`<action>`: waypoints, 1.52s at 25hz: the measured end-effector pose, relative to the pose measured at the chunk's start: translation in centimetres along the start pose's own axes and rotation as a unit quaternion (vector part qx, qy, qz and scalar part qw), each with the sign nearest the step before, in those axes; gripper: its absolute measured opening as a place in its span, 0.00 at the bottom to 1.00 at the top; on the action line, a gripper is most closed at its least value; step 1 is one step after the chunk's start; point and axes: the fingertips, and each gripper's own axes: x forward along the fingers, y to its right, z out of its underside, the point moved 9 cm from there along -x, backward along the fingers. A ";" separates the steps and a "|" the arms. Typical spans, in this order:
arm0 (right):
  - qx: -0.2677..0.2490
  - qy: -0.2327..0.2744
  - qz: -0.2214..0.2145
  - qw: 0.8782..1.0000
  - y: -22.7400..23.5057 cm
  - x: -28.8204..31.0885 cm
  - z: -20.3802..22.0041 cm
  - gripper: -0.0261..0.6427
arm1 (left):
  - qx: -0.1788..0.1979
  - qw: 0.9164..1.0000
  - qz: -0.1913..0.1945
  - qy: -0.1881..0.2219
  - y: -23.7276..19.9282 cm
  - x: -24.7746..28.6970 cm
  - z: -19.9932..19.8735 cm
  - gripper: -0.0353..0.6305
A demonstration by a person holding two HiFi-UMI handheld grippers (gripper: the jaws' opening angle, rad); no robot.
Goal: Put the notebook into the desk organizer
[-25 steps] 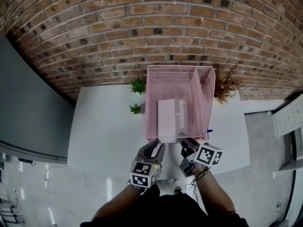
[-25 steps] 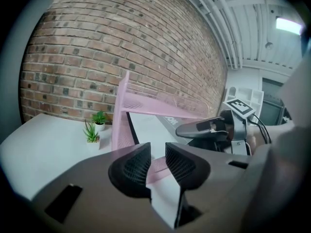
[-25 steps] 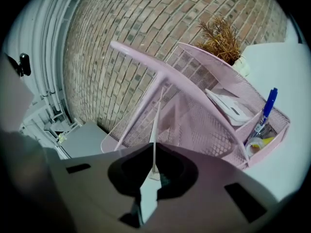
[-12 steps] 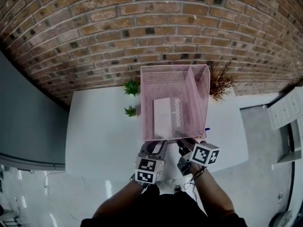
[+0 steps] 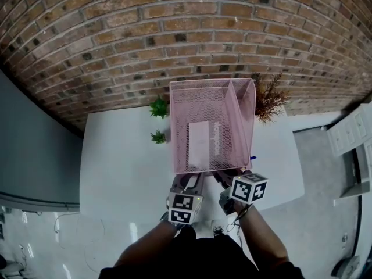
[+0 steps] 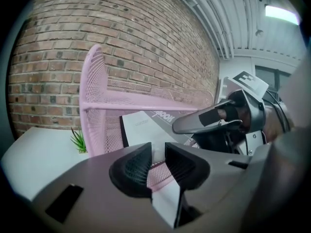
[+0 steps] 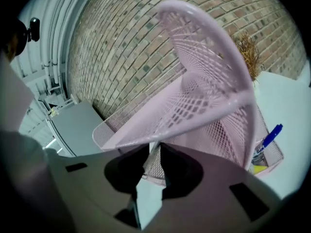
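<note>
Find the notebook (image 5: 201, 144) already down in the wide compartment of the pink organizer (image 5: 212, 83), on the white desk (image 5: 122, 156) against the brick wall. Read its long axis as running straight away from the fingers toward the bricks, with the printed spine to the right. Place it just beyond the organizer's near wall, ahead of both grippers and about as near to one as the other, though more squarely in line with the left. See the left gripper (image 5: 189, 182) at that near wall with its fingers a narrow gap apart, only mesh showing through, nothing clamped. Catch the right gripper (image 5: 224, 179) with its fingers opening around a thin pale edge, seemingly the near rim, and not pressing on it. Judge the placing done, with only a clean pull back toward the body left, straight off the rim so as not to drag the light basket along.
</note>
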 end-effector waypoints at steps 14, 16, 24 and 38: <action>-0.069 -0.047 0.013 0.996 0.5 -2.7 0.3 0.26 | -0.006 0.999 -0.032 -0.007 0.1 0.2 -0.5 0.15; -0.076 -0.053 0.009 0.996 0.4 -2.9 0.1 0.27 | -0.009 0.999 -0.039 -0.007 0.1 0.2 -0.5 0.15; -0.099 -0.038 0.005 0.994 0.9 -6.2 0.3 0.27 | -0.022 0.997 -0.066 -0.017 0.8 -0.1 -0.8 0.15; -0.252 0.026 -0.108 0.961 -2.4 -12.0 -2.1 0.04 | -0.066 0.985 -0.138 0.076 8.0 -8.1 -2.6 0.11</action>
